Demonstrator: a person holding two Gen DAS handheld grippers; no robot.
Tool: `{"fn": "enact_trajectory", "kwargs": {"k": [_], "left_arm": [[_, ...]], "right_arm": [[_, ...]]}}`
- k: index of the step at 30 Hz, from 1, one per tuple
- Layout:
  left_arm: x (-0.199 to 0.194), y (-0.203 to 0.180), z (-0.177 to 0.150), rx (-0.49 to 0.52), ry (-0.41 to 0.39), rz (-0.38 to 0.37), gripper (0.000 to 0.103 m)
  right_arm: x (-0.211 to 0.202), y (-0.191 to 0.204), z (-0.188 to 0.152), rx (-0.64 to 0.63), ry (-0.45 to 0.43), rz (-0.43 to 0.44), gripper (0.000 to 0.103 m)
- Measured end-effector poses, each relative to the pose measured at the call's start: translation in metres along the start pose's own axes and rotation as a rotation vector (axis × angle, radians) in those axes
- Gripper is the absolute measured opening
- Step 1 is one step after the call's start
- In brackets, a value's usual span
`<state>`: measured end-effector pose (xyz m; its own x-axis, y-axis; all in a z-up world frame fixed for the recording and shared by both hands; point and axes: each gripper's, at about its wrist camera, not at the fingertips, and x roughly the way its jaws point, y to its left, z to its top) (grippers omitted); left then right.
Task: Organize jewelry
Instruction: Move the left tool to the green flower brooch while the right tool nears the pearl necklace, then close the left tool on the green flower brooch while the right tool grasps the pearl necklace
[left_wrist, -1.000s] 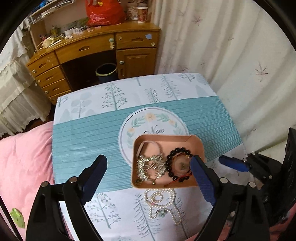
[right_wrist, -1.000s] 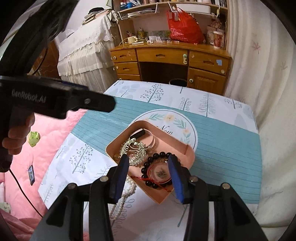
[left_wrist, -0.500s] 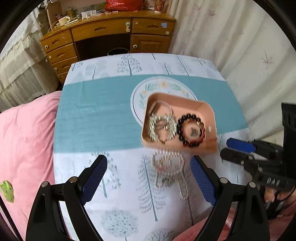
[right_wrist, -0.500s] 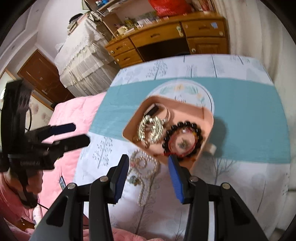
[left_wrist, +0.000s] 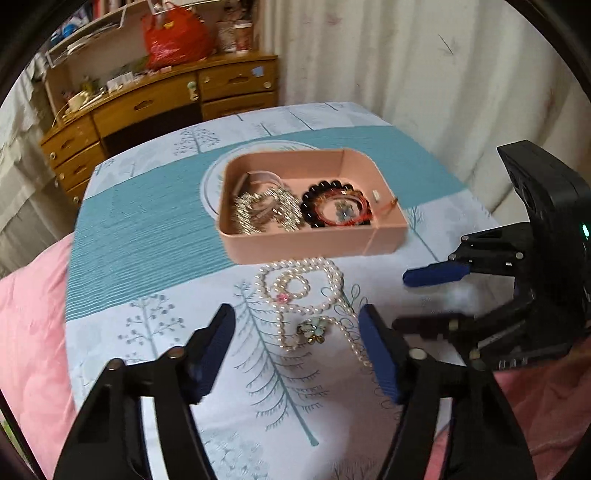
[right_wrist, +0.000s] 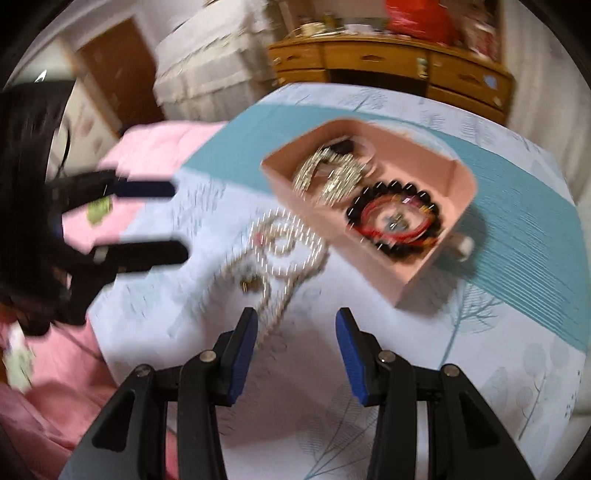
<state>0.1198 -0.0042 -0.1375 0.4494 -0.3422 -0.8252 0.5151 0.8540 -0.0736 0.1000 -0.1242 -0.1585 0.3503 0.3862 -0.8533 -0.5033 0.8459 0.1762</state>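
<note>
A white pearl necklace (left_wrist: 332, 273) (right_wrist: 288, 240) with a small flower pendant (left_wrist: 312, 328) lies coiled on the tree-print tablecloth, just in front of a pink tray (left_wrist: 314, 245) (right_wrist: 428, 266). In the tray are a black bead bracelet (left_wrist: 308, 206) (right_wrist: 391, 184), a red cord and silver sparkly pieces (left_wrist: 258, 214) (right_wrist: 328, 177). My left gripper (left_wrist: 295, 321) (right_wrist: 173, 221) hovers low over the necklace's near end; its jaws are closing, and the pads stand clear of the pearls. My right gripper (right_wrist: 295, 317) (left_wrist: 417, 299) stands open beside the necklace's tail, nothing between its fingers.
A wooden desk (left_wrist: 147, 99) with a red bag (left_wrist: 173, 37) stands behind the table. Pink bedding (left_wrist: 29, 332) borders the table's left and near edges, and a pale curtain (left_wrist: 406, 74) hangs to the right. A small white item (right_wrist: 463, 247) lies by the tray's corner.
Both grippers have come down toward the table and in over the pearl necklace. The left jaws have narrowed. The right jaws keep the same gap.
</note>
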Motion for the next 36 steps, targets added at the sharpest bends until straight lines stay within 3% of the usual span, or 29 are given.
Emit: {"fn": "enact_trajectory", "kwargs": {"k": [1, 4, 12, 15, 21, 28, 36], "left_arm": [[0.008, -0.003, -0.003, 0.013, -0.004, 0.001, 0.05], [0.028, -0.009, -0.01, 0.043, 0.026, 0.0, 0.037], [0.052, -0.017, -0.018, 0.105, 0.051, -0.025, 0.029], [0.058, -0.02, -0.019, 0.126, 0.067, -0.021, 0.017], [0.055, -0.02, -0.019, 0.139, 0.056, -0.036, 0.017], [0.036, -0.008, -0.012, 0.085, 0.033, -0.043, 0.017], [0.016, 0.012, -0.014, 0.004, 0.067, -0.014, 0.017]], "right_arm": [[0.004, 0.004, -0.004, -0.033, 0.001, -0.005, 0.044], [0.011, 0.014, -0.016, -0.1, 0.001, -0.014, 0.044], [0.015, 0.028, -0.026, -0.131, -0.015, -0.035, 0.044], [0.016, 0.03, -0.026, -0.126, -0.018, -0.036, 0.044], [0.02, 0.03, -0.021, -0.117, -0.014, -0.047, 0.045], [0.026, 0.026, -0.007, -0.048, -0.011, -0.065, 0.045], [0.036, 0.034, 0.009, -0.002, 0.01, -0.119, 0.045]]}}
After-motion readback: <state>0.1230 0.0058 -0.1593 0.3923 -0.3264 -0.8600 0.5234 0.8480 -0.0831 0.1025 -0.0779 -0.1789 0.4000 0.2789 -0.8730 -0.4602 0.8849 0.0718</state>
